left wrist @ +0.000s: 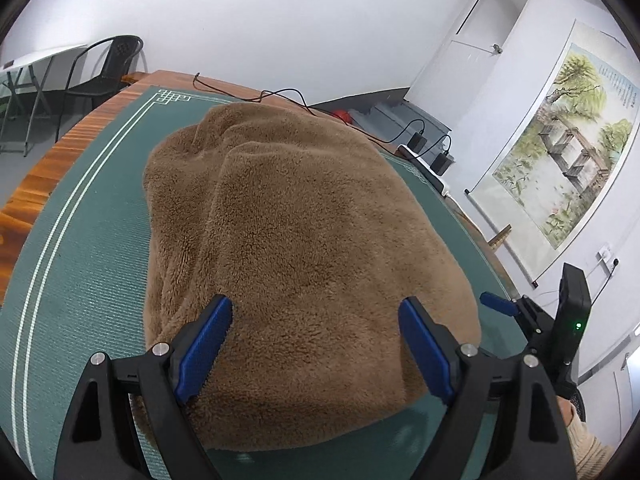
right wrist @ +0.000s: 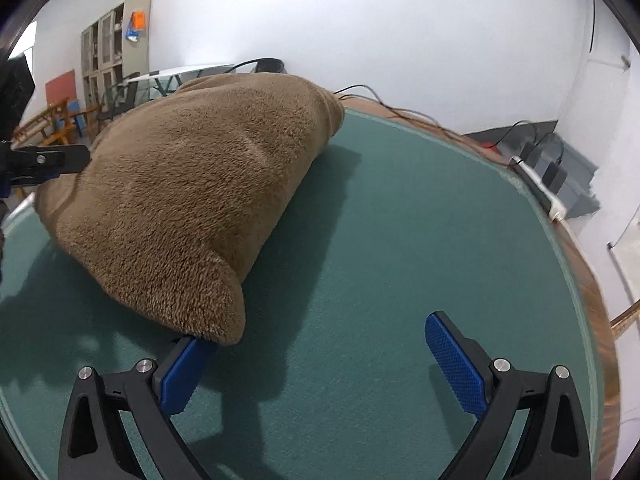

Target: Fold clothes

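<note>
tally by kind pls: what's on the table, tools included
Brown fleece garment: 1
Green mat: 1
Tools: 2, the left tool and right tool, both open
Black chargers at the far edge: 2
White power strip: 1
Total: 7

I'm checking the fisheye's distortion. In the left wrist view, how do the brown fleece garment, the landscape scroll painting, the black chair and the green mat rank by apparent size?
1. green mat, partly covered
2. brown fleece garment
3. landscape scroll painting
4. black chair

The chair sits farthest away, so its true size is unsure.
</note>
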`<state>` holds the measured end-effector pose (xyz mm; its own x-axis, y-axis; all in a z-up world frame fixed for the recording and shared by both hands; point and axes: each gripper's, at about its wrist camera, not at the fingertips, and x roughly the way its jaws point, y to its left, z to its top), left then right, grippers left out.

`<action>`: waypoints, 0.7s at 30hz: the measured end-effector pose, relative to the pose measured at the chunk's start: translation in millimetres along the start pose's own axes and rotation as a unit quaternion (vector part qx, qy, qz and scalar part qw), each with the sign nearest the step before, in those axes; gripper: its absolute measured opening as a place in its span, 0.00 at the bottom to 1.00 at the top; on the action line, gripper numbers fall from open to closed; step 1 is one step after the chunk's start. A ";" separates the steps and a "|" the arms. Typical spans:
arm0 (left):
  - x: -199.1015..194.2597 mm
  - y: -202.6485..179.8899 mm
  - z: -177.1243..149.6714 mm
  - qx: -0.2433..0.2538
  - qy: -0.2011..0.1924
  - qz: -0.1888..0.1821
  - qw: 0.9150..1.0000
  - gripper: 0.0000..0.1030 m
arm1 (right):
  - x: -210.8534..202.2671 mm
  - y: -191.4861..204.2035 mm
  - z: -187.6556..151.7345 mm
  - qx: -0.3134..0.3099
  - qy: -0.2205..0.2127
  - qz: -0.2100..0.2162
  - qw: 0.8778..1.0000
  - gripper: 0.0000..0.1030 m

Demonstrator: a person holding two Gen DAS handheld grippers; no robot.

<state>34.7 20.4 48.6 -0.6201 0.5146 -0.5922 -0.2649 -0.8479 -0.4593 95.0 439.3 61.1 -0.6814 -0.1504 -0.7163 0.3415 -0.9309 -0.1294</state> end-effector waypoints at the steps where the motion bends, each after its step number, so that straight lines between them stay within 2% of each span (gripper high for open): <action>1: -3.1 0.2 1.5 -0.007 0.001 -0.007 1.000 0.85 | -4.5 -0.2 2.4 0.005 -0.005 0.015 1.000 0.99; 4: -11.9 3.2 6.0 -0.030 -0.001 -0.027 0.999 0.85 | -31.8 -1.8 11.6 0.018 -0.045 0.057 0.997 0.99; 6: -16.4 5.8 9.6 -0.046 -0.005 -0.038 0.998 0.85 | -48.3 -0.7 24.5 0.019 -0.077 0.064 0.995 0.99; 10: -15.7 9.2 12.9 -0.061 -0.006 -0.042 0.997 0.85 | -50.0 10.1 51.6 0.004 -0.101 0.066 0.993 0.99; 14: -6.7 11.6 9.6 -0.057 0.004 -0.039 0.998 0.85 | -16.0 25.5 66.8 -0.017 -0.066 0.076 0.995 0.99; 18: -4.7 14.5 7.4 -0.045 0.011 -0.044 0.998 0.85 | 22.4 29.0 60.9 -0.037 -0.008 0.094 0.995 0.99; 21: -5.2 19.6 10.0 -0.055 0.019 -0.061 0.996 0.85 | 33.5 22.9 59.6 -0.022 0.008 0.117 0.993 0.99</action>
<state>25.3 -0.2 49.3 -0.5600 0.6189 -0.5508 -0.2532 -0.7608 -0.5975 41.5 393.1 75.0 -0.5699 -0.3555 -0.7408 0.5179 -0.8554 0.0121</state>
